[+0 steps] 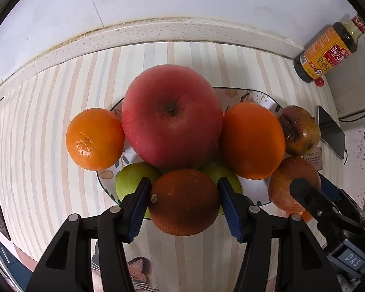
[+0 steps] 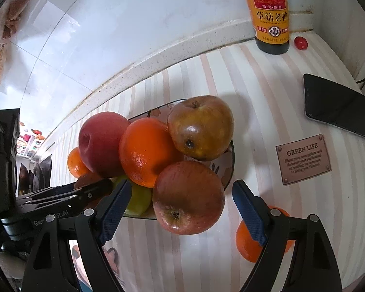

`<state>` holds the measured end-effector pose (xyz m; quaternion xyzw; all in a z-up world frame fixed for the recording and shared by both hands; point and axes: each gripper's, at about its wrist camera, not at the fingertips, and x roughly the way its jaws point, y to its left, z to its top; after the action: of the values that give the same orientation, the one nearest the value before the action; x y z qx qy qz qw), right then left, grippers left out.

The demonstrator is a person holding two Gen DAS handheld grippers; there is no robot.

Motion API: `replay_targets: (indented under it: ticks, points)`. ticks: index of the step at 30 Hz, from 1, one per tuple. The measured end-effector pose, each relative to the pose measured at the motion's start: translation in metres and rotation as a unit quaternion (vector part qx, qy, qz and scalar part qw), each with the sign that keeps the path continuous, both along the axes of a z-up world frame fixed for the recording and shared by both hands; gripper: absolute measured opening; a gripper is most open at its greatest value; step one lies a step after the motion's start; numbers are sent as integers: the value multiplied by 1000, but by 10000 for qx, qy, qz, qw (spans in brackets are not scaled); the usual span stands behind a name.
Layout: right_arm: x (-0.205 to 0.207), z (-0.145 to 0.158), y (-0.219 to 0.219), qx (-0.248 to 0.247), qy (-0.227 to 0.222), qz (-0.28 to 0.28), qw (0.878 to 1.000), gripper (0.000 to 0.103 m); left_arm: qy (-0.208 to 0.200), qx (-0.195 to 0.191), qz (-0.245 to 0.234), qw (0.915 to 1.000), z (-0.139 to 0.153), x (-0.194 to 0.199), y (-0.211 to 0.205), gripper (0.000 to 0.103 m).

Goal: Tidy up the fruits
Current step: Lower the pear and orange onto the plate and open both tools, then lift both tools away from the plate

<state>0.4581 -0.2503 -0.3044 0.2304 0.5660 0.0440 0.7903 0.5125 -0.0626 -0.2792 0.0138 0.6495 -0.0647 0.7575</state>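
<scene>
A patterned plate [image 1: 258,189] on the striped tablecloth is heaped with fruit: a big red apple [image 1: 171,115], oranges [image 1: 251,140], green fruits [image 1: 131,178] and brownish apples [image 1: 300,130]. My left gripper [image 1: 183,199] is shut on a dark orange [image 1: 183,203] at the plate's near edge. In the right wrist view my right gripper [image 2: 181,209] is open, its fingers on either side of a red-brown apple [image 2: 188,196] at the plate's near rim [image 2: 227,172], not touching it. A loose orange [image 2: 249,243] lies on the cloth under the right finger.
A soy sauce bottle [image 2: 271,12] stands by the back ledge with a small red tomato [image 2: 300,43] beside it. A black phone [image 2: 338,107] lies to the right, a "GREEN LIFE" print [image 2: 303,159] nearer. A raised stone ledge [image 1: 158,31] and tiled wall close the back.
</scene>
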Motion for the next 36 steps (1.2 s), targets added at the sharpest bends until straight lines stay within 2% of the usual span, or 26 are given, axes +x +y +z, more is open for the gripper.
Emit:
replay_targets:
  ticks: [7, 11, 15, 20, 23, 36]
  points:
    - [1, 11, 1, 13, -160, 11, 9999, 87, -176, -380, -28, 9991, 22, 3, -7, 53]
    - [3, 13, -1, 21, -176, -43, 9998, 87, -129, -641, 63, 9978, 23, 17, -14, 53]
    - [3, 12, -6, -3, -162, -87, 9998, 87, -149, -569, 141, 9982, 23, 21, -19, 54]
    - [1, 9, -5, 11, -132, -103, 9999, 87, -134, -686, 112, 9975, 21, 16, -19, 53]
    - [1, 6, -3, -10, -100, -97, 9999, 87, -121, -605, 75, 9981, 13, 16, -24, 54]
    - [-4, 9, -7, -16, -143, -217, 9997, 87, -74, -527, 109, 9985, 13, 15, -27, 56]
